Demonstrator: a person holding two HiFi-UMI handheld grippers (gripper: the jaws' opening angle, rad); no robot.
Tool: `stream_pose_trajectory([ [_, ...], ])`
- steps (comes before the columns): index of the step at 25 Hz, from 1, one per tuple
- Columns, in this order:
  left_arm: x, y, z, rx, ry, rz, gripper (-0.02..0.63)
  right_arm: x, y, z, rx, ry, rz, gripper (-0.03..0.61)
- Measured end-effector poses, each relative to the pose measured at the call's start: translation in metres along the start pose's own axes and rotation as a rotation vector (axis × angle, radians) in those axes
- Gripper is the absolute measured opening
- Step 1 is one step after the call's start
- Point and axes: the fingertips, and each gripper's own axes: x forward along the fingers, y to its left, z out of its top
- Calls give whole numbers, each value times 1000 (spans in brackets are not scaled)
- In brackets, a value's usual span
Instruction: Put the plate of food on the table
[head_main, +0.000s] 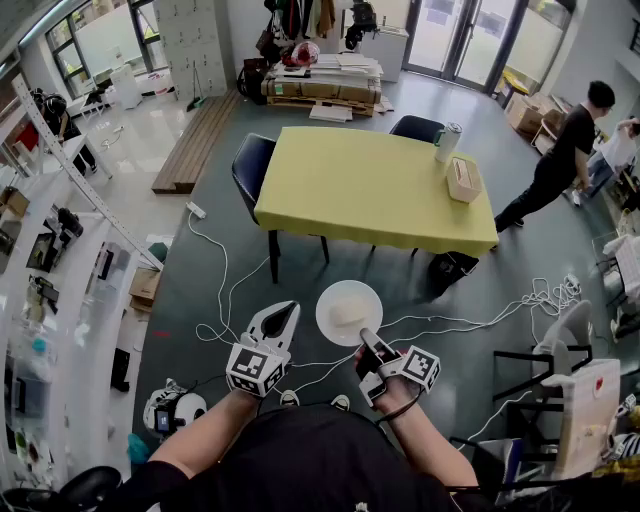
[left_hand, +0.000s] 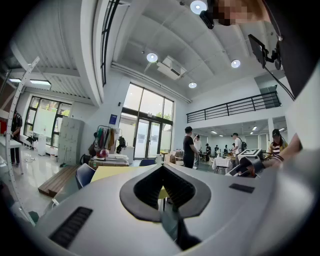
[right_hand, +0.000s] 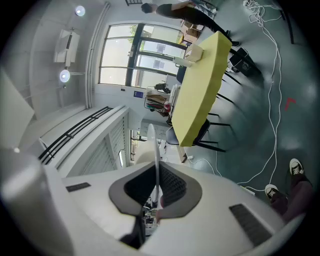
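Observation:
A white plate (head_main: 330, 296) carries a pale piece of food (head_main: 348, 313) and is held level above the floor, short of the table. My right gripper (head_main: 366, 338) is shut on the plate's near rim. In the right gripper view the plate (right_hand: 152, 145) shows edge-on, pinched between that gripper's (right_hand: 156, 186) dark pads. The yellow table (head_main: 370, 190) stands ahead; it also appears in the right gripper view as the table (right_hand: 201, 85) and in the left gripper view as the table (left_hand: 111, 172). My left gripper (head_main: 283, 318) hangs beside the plate, apart from it, jaws (left_hand: 162, 169) meeting at their tips on nothing.
A tissue box (head_main: 461, 180) and a silver cylinder (head_main: 447, 141) stand at the table's right end. Dark chairs (head_main: 250, 168) (head_main: 416, 127) sit at its left and far sides. White cables (head_main: 225, 300) trail over the floor. A person (head_main: 558, 155) walks at the right. Shelves (head_main: 50, 270) line the left.

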Motion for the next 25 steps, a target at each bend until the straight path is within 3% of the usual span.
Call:
stream_pose_trajectory([
  [10, -9, 1, 1, -14, 1, 2, 8, -7, 3, -2, 40, -28, 19, 21],
  [25, -25, 27, -7, -47, 6, -19, 8, 3, 5, -23, 32, -40, -21, 20],
])
